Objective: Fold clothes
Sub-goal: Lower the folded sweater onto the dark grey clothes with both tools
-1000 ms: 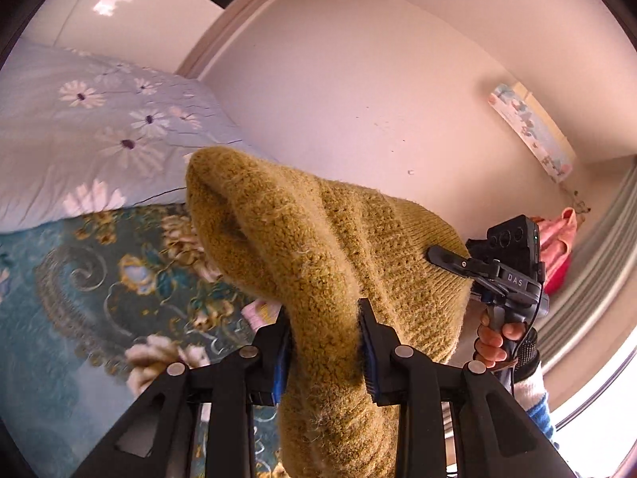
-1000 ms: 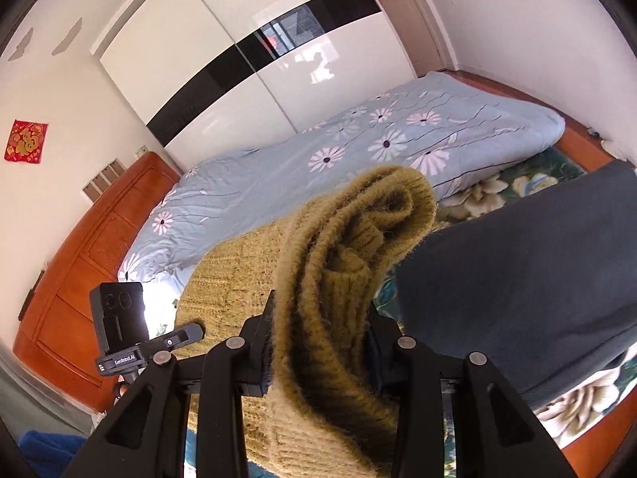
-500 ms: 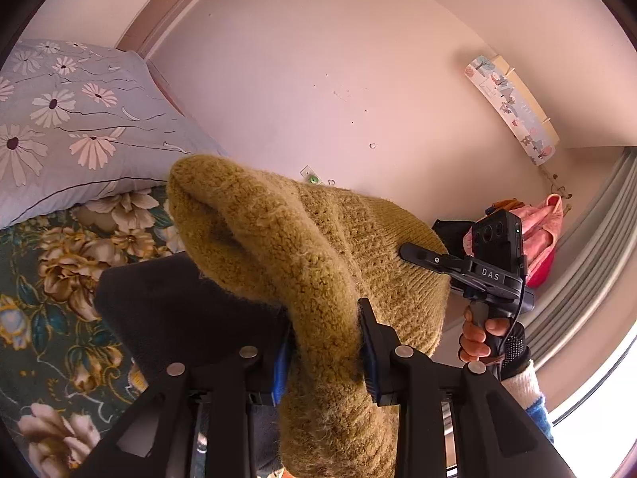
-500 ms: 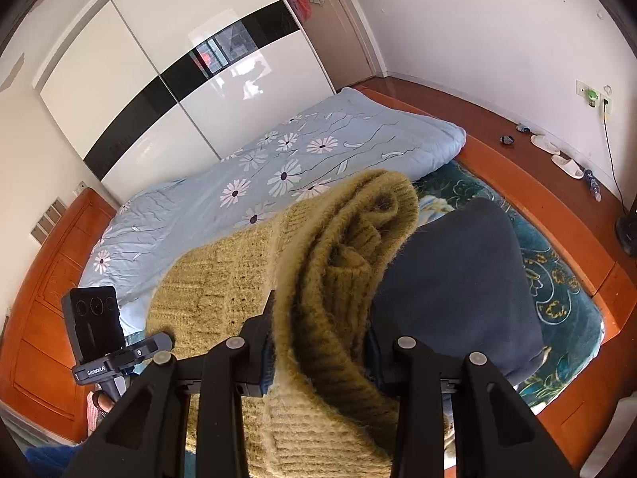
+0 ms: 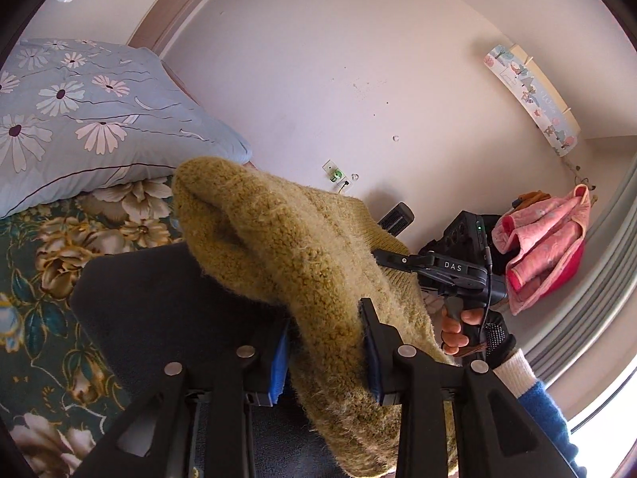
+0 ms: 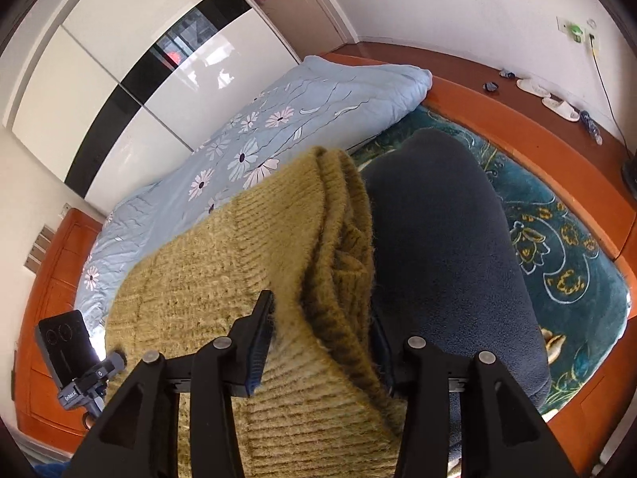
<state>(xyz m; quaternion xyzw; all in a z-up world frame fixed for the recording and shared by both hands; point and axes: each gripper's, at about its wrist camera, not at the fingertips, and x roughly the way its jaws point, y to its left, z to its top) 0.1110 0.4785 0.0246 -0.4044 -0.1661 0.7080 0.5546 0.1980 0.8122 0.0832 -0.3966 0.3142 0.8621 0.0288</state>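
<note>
A mustard knitted sweater [image 5: 302,263], folded into a thick bundle, hangs between both grippers above a folded dark navy garment [image 5: 159,298] on the bed. My left gripper [image 5: 324,318] is shut on one end of the bundle, and its jaws are opening slightly. At the other end my right gripper [image 6: 320,306] has the sweater [image 6: 239,271] filling the space between its pads, and its jaws are opening. From the right wrist the sweater lies against the navy garment [image 6: 438,239]. A hand [image 5: 458,330] holds the right gripper's handle.
The bed has a teal floral sheet [image 6: 557,259] and a light blue flowered quilt [image 6: 298,119] at the far side. An orange wooden bed frame [image 6: 517,107] runs around it. Pink clothes [image 5: 545,239] hang by the wall. Slippers [image 6: 549,95] lie on the floor.
Both grippers carried the sweater sideways and down, from above the floral sheet to over the navy garment. The right gripper's jaws stand wider than before.
</note>
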